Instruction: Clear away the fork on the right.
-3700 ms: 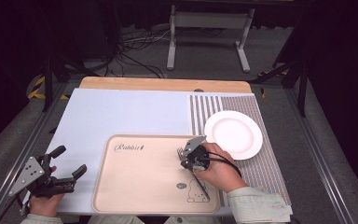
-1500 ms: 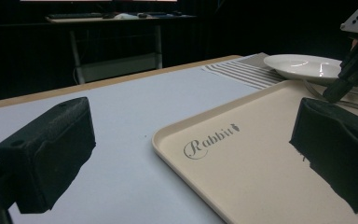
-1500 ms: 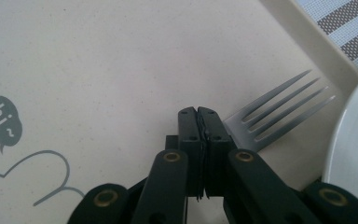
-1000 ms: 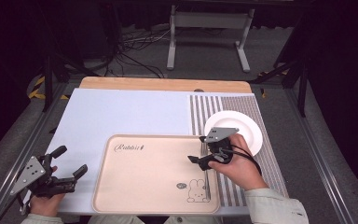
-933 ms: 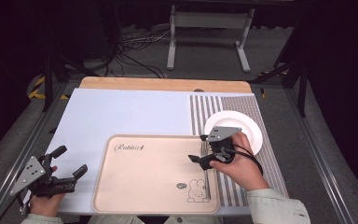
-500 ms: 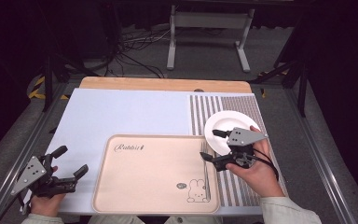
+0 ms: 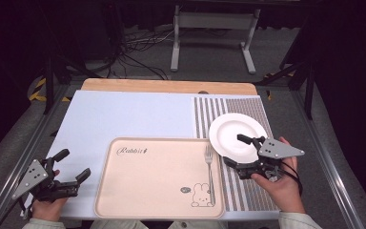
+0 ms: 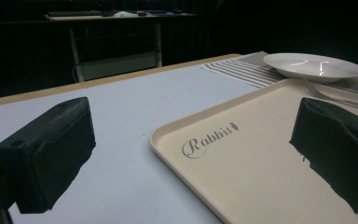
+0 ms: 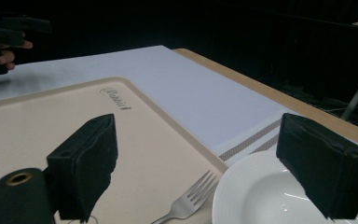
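A beige tray point(image 7: 152, 176) printed with a rabbit lies at the near middle of the table. A silver fork point(image 7: 209, 171) rests along the tray's right side, tines pointing away. Right of it a white plate point(image 7: 228, 131) sits on a striped placemat point(image 7: 252, 191). My right gripper point(image 7: 238, 150) hovers open over the plate's near left rim with nothing between its jaws. In the right gripper view my right gripper point(image 9: 205, 163) frames the fork point(image 9: 189, 205) tines and the plate point(image 9: 261, 196). My left gripper point(image 7: 72, 164) is open and empty at the near left, off the tray.
A pale blue mat point(image 7: 124, 114) covers the table's left and middle, with a wooden edge point(image 7: 167, 86) at the back. In the left gripper view my left gripper point(image 8: 191, 154) faces the tray point(image 8: 242, 154) and the far plate point(image 8: 314, 65). Dark floor and stand legs lie beyond.
My right gripper has moved right, from above the fork on the tray to the plate's near rim. The fork stays on the tray. The left hand has not moved.
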Action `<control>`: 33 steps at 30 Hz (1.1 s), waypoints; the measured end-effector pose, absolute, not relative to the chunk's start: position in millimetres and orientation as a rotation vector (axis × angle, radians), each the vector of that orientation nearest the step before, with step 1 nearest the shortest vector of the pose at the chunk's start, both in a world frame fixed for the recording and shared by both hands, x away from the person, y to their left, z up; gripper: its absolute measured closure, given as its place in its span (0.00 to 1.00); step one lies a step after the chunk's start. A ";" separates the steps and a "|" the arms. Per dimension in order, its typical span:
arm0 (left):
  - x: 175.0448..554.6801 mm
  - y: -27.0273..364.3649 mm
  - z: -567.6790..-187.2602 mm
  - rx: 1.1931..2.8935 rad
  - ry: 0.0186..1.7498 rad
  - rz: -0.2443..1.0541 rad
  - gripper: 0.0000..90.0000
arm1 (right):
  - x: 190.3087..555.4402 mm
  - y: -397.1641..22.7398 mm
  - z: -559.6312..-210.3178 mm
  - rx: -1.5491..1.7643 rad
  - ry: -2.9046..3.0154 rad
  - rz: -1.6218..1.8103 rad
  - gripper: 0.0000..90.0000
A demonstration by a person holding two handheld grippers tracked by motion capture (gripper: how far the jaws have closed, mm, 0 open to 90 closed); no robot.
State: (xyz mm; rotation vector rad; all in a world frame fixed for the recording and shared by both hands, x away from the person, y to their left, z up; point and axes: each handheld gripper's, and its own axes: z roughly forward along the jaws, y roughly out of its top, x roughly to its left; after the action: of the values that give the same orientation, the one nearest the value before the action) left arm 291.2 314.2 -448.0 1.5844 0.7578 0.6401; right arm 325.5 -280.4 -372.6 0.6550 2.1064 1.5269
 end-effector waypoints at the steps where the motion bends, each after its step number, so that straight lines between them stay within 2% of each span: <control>1: 291.3 314.4 -448.0 1.588 0.757 0.640 0.00 | 324.9 -282.3 -373.1 0.659 2.101 1.528 0.15; 33: 291.2 315.9 -447.7 1.584 0.758 0.642 0.00 | 306.4 -346.5 -432.7 0.845 1.952 1.539 0.13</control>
State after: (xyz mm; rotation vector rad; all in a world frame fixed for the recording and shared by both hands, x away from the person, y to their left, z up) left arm 291.2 315.9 -447.7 1.5838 0.7582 0.6422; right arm 306.4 -346.5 -432.7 0.8448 1.9517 1.5389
